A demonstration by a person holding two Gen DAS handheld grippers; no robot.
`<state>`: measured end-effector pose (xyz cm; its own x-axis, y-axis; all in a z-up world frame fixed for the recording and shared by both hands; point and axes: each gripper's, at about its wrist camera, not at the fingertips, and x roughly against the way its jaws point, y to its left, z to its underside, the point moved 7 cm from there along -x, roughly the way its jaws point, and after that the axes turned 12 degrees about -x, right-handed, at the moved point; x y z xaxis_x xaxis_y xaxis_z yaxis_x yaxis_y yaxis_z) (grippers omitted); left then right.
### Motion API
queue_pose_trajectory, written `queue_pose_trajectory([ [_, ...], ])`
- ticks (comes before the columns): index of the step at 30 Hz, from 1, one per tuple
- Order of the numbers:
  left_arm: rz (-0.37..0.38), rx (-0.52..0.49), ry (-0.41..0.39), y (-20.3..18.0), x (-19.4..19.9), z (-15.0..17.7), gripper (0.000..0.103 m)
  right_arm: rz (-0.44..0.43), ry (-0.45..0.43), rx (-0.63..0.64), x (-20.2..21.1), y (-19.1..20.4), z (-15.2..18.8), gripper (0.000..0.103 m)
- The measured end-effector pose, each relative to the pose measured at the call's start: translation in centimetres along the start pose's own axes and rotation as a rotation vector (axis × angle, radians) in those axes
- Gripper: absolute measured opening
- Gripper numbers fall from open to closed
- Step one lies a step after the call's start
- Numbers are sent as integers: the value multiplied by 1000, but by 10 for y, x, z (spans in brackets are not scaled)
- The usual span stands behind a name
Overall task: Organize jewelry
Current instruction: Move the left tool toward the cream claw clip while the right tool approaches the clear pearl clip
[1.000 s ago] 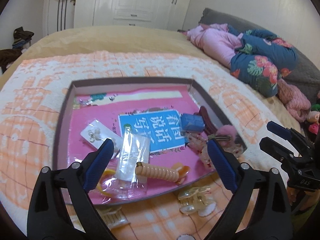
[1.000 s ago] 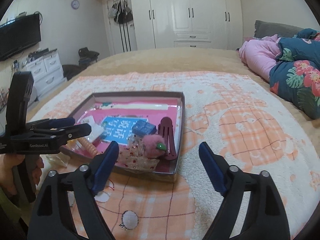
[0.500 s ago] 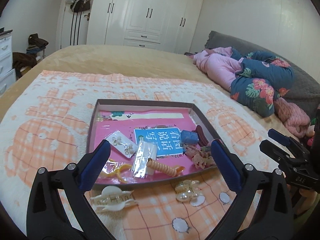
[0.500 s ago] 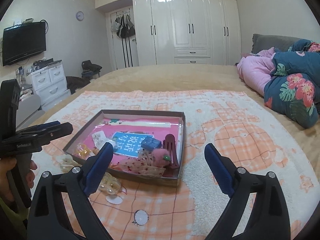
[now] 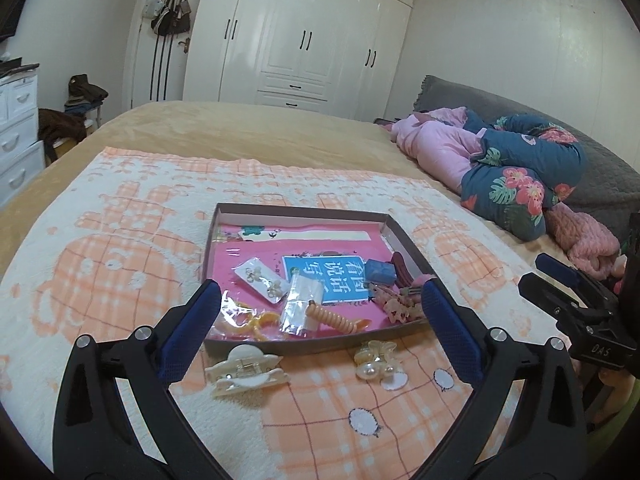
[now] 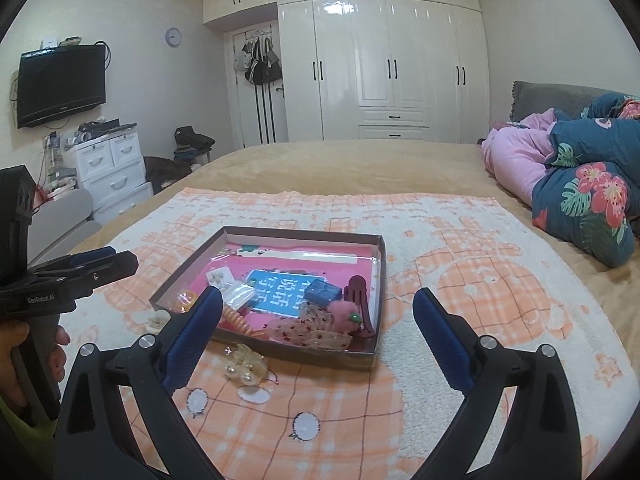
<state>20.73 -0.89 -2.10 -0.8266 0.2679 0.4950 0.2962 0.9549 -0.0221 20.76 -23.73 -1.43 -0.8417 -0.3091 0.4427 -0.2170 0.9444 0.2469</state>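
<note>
A shallow brown tray [image 5: 304, 213] lies on an orange-and-white blanket [image 5: 120, 264] spread over the bed, and it holds the jewelry: a card of earrings [image 5: 262, 280], a clear plastic packet [image 5: 301, 303], an orange spiral hair tie [image 5: 332, 319], a small blue box [image 5: 380, 270], a dark red hair clip [image 6: 360, 305] and a pink pompom [image 6: 345, 314] at the near right corner. Two pieces lie outside on the blanket, just beside the tray's near wall: a cream claw clip [image 5: 246, 370] and a pearl clip [image 5: 376, 358].

The left gripper [image 5: 320, 332] hangs above these two clips, spread wide with nothing between its fingers. The right gripper [image 6: 318, 336] is over the tray's near right corner, its jaws opening and empty, apart from everything. A hand [image 6: 16, 364] grips the left tool's handle. Folded quilts [image 5: 520, 168] lie well apart at the bed's head.
</note>
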Motion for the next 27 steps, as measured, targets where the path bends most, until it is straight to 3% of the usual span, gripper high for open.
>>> queue_pose_trajectory([
  [16, -72, 11, 4, 22, 23, 26, 92, -43, 12, 56, 4, 33, 13, 94],
  [27, -91, 19, 77, 35, 14, 56, 92, -40, 57, 83, -14, 41, 38, 94],
])
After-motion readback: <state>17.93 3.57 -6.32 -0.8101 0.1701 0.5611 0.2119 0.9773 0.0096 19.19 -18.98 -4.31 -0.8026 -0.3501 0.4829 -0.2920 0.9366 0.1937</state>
